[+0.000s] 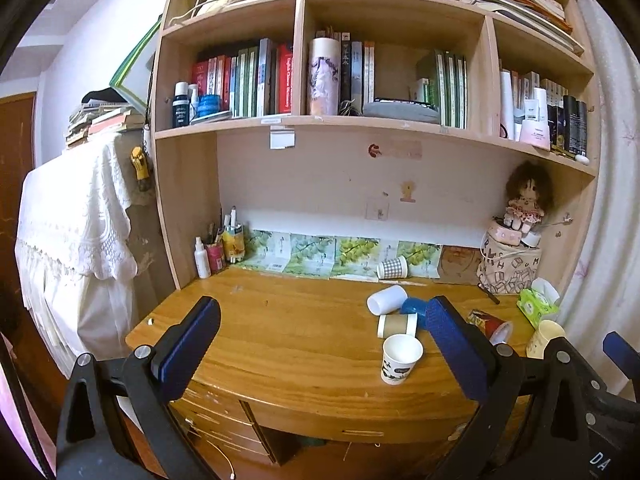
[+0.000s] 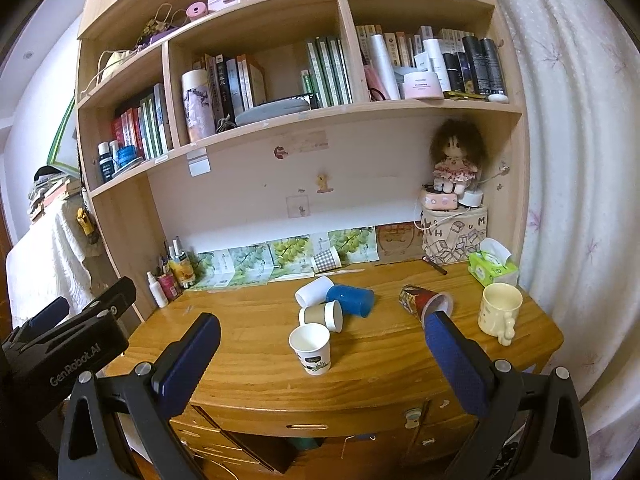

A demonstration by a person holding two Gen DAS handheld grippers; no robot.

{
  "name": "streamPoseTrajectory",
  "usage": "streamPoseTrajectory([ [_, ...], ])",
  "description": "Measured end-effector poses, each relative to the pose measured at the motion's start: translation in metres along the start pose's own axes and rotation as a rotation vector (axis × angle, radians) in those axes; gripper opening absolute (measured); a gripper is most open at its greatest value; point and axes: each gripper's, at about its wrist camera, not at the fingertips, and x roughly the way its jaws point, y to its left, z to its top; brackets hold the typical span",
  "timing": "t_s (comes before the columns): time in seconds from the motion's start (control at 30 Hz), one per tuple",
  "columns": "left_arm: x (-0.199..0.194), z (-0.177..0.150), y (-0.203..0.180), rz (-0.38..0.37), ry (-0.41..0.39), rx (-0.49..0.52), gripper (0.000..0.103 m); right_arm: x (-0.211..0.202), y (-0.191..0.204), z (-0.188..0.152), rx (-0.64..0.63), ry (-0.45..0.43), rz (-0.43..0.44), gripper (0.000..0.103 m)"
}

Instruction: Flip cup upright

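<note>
Wooden shelves full of books stand behind the desk (image 2: 256, 364), and I look down at it from just above its front edge. One white paper cup (image 2: 310, 347) with a small print on its side stands upright near the middle of the desk, mouth up. Right behind it a brown paper cup (image 2: 320, 315) lies on its side, and it looks like it touches the standing cup. Behind that lie a white cup (image 2: 313, 290) and a blue cup (image 2: 352, 299), both tipped over and pressed close together. A checked cup (image 2: 326, 259) lies on its side at the back by the wall. Off to the right a red cup (image 2: 424, 303) lies tipped over too, and a cream mug (image 2: 499, 309) stands upright near the desk's right edge. My left hand-held gripper (image 1: 320, 340) hangs in front of the desk with its blue fingers wide apart, holding nothing. My right hand-held gripper (image 2: 320, 350) is wide apart too and holds nothing.
</note>
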Motion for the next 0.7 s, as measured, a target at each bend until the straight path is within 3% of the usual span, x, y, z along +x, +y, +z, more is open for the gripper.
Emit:
streamPoseTrajectory([
  [0.7, 0.0044, 0.0037, -0.0043, 0.003, -0.015, 0.022, 0.103, 0.0090, 0.0021, 0.0033, 0.004, 0.004, 0.003, 0.102],
])
